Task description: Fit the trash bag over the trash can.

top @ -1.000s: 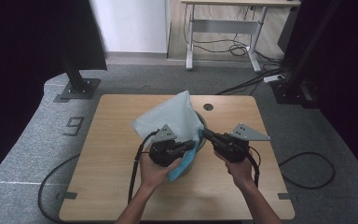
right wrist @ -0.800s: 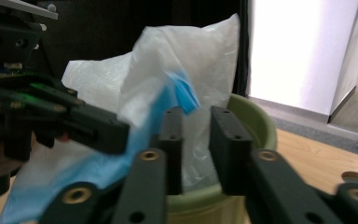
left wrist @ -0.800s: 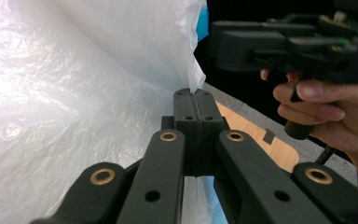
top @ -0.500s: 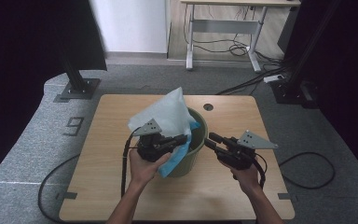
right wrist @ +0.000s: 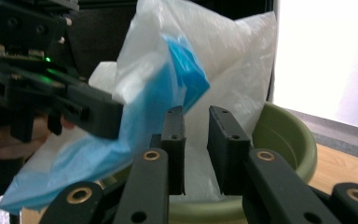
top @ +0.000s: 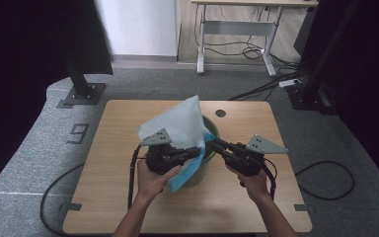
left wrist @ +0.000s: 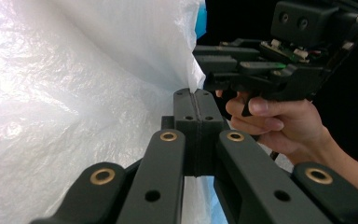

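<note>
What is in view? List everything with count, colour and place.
Thin crinkled plastic bag: one, white with a blue part, draped over the bin.
Round plastic bin: one, olive green, mid-table.
Wooden table: one, light brown, centre.
Carpet floor: grey, around the table.
Metal-legged desk: one, white, far back.
Black stand feet: two, beyond the table's far corners.
Left gripper: one, black, shut on the bag's edge.
Right gripper: one, black, at the bin's rim; jaws apart, have just been closing, not pressing the bag.
Hands: two, one on each gripper.
</note>
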